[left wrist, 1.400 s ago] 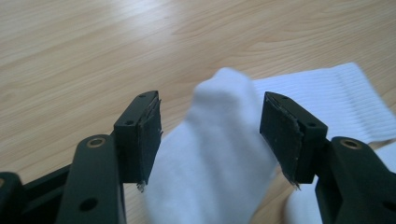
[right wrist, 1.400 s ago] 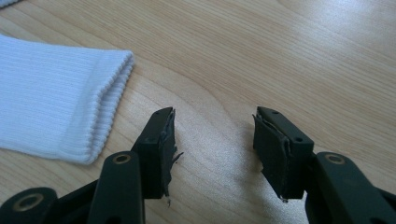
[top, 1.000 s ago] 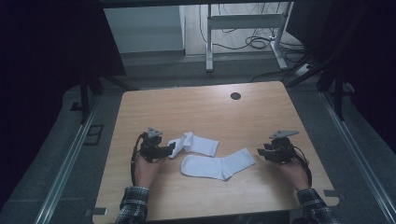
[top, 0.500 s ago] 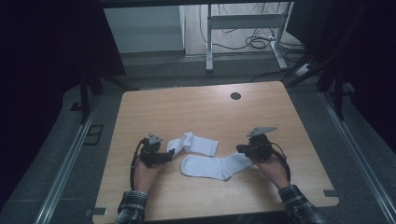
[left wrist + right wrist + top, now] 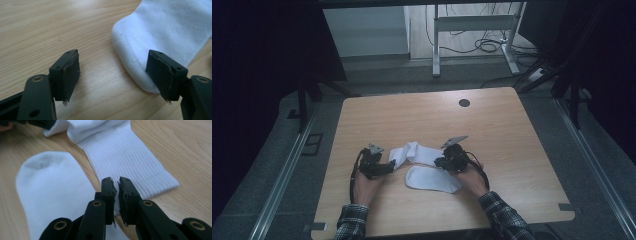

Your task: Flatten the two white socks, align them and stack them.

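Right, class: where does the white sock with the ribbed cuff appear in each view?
High view: white ribbed-cuff sock, middle of the table's near half.
Left gripper view: upper right, toe by the right-hand jaw.
Right gripper view: upper centre, beyond the jaws.
Shared landmark: light wooden table top.

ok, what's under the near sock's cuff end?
The near sock looks folded over on itself; the right gripper covers its cuff end. Below is table; nothing else shows between the layers.

White ribbed sock (image 5: 414,152) laid on light wooden table (image 5: 512,150), behind smooth white sock (image 5: 432,179). Left gripper (image 5: 384,167) positioned left of both; right gripper (image 5: 439,162) placed between them, at right.
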{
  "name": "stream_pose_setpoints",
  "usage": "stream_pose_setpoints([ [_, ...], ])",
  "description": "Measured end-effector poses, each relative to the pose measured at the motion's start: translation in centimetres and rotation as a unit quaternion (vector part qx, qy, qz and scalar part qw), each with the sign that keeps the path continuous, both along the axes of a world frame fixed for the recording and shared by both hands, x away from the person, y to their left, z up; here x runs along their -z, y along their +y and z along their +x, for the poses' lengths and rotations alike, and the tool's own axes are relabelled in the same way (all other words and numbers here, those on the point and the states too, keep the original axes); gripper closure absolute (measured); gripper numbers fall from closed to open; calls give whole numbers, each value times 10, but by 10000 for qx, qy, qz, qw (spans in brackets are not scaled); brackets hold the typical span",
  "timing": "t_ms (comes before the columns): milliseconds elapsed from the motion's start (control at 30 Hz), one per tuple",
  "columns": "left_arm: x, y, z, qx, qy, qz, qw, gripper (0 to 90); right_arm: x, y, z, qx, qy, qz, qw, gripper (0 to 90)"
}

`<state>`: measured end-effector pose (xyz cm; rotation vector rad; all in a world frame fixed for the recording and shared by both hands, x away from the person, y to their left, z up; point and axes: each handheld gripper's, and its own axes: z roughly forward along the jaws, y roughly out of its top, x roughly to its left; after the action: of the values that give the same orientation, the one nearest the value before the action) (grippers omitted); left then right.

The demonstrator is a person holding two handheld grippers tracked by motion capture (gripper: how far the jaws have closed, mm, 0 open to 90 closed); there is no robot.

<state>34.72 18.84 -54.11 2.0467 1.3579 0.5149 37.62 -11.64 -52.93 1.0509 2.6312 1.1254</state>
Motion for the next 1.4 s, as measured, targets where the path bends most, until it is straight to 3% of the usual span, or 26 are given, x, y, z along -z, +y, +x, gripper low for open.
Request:
stream_pose_setpoints([
  [200, 1, 11, 1, -216, 18, -52, 9998, 275, 0, -12, 3, 65, -40, -56, 10000, 825],
  [333, 0, 16, 3, -374, -23, 19, 9993, 276, -1, -32, 10, 311, -110, -125, 9994, 829],
  [500, -2, 15, 4, -412, -128, 108, 9990, 299, -1, -43, 17, 504, -211, -169, 9984, 808],
  [600, -9, 13, 1, -271, -269, -60, 9993, 344, -4, -50, 20, 654, -317, -199, 9972, 758],
  [667, -10, 11, 0, -203, -278, -107, 9993, 345, -6, -52, 20, 665, -355, -214, 9969, 747],
  [700, -10, 8, 0, -45, -243, -163, 9996, 366, -10, -54, 19, 686, -387, -162, 9968, 741],
  [867, -3, -1, 3, 34, -120, 101, 9999, 367, -10, -55, 18, 587, -298, -151, 9977, 729],
  [933, -1, -3, 4, 47, -126, 115, 9998, 356, -5, -53, 18, 613, -328, -341, 9970, 721],
  [1100, 0, -9, 9, 115, -146, 60, 9998, 335, -3, -60, 23, 716, -504, -550, 9946, 727],
  [1200, -6, -12, 12, 163, -368, -24, 9992, 357, -4, -68, 26, 848, -453, -460, 9943, 702],
  [1333, -12, -9, 19, 196, -464, -250, 9984, 428, -8, -72, 31, 990, -466, -263, 9936, 672],
  [1400, -11, -9, 20, 203, -452, -254, 9984, 462, -7, -68, 34, 1015, -486, -255, 9933, 656],
])
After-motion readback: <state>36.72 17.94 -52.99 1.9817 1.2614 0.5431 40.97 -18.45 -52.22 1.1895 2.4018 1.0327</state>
